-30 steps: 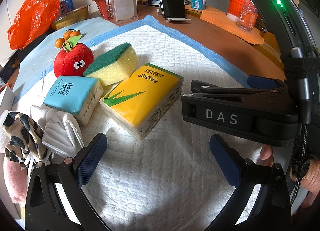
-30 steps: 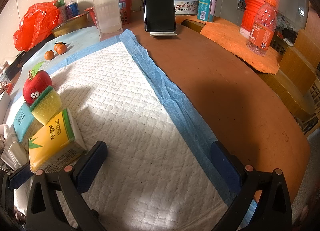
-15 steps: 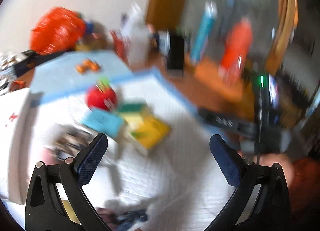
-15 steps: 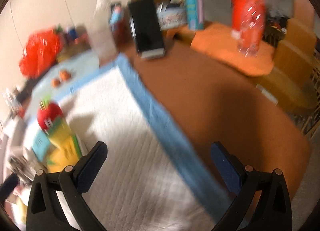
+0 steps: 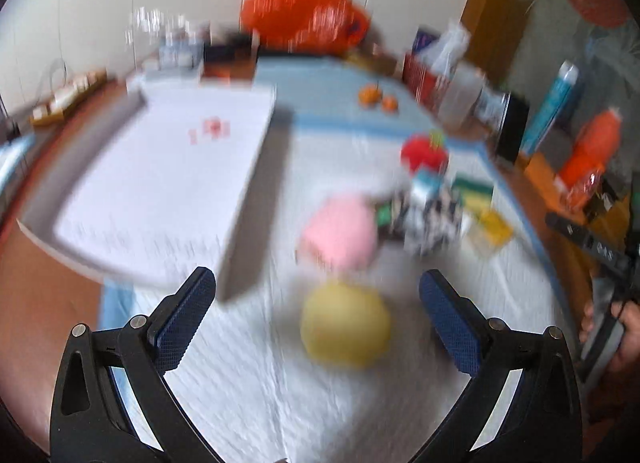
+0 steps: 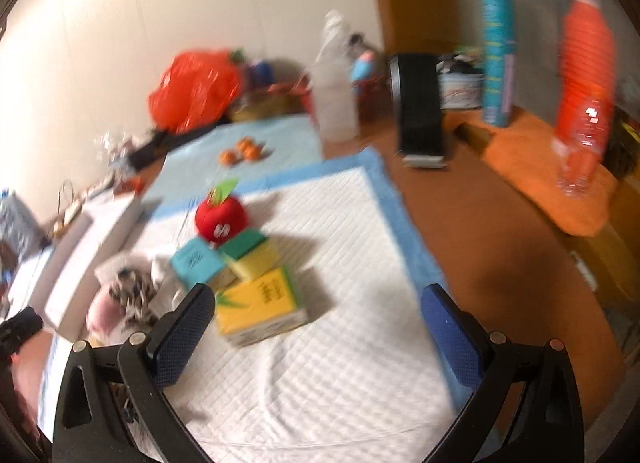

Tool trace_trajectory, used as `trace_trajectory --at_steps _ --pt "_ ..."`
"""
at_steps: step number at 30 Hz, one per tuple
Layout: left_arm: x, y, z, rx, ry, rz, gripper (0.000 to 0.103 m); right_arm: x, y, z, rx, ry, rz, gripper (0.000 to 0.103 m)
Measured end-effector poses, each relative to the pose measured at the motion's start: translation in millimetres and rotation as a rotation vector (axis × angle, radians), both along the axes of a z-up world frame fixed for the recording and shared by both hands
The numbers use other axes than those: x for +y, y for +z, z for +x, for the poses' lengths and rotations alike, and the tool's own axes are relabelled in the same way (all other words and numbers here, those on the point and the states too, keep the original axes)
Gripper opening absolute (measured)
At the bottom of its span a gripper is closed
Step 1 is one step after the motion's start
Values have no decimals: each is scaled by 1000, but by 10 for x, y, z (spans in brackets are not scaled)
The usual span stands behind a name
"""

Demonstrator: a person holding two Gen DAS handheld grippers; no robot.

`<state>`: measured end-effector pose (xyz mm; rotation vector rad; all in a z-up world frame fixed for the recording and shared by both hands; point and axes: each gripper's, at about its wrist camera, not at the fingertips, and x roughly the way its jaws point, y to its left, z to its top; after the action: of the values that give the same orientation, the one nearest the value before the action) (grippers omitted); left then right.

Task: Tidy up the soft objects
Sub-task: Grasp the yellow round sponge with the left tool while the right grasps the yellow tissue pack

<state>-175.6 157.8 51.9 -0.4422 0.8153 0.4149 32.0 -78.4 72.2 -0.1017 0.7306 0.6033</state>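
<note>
Both views blurred now, both claws lifted and swung left since a second ago. My left gripper [image 5: 316, 315] is spread wide, empty, over a yellow round soft thing [image 5: 345, 329] and a pink one [image 5: 340, 233], newly in view. White box [image 5: 168, 183] now far left. My right gripper [image 6: 318, 327] is wide too, empty. Yellow tissue pack [image 6: 260, 305], sponge [image 6: 250, 253], blue pack [image 6: 196, 263], red apple plush [image 6: 220, 215] unmoved on white pad [image 6: 328, 383], now more central.
</note>
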Motion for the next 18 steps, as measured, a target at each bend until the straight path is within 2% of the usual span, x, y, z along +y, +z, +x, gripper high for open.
trace_trajectory --at_steps 2,6,11,15,16,18 --pt "-87 -147 -21 32 -19 -15 103 113 -99 62 25 28 -43 103" --pt "-273 -241 -21 68 -46 33 103 339 -283 103 42 104 -139 103" --pt "-290 -376 83 98 -69 16 103 501 -442 169 90 149 -167 99" --pt "-291 -437 163 112 -76 18 102 677 -537 163 86 180 -207 97" --pt "-291 -458 171 116 -78 18 97 709 -568 167 88 185 -223 95" --pt "-289 -504 190 124 -75 18 94 738 -621 175 103 200 -241 75"
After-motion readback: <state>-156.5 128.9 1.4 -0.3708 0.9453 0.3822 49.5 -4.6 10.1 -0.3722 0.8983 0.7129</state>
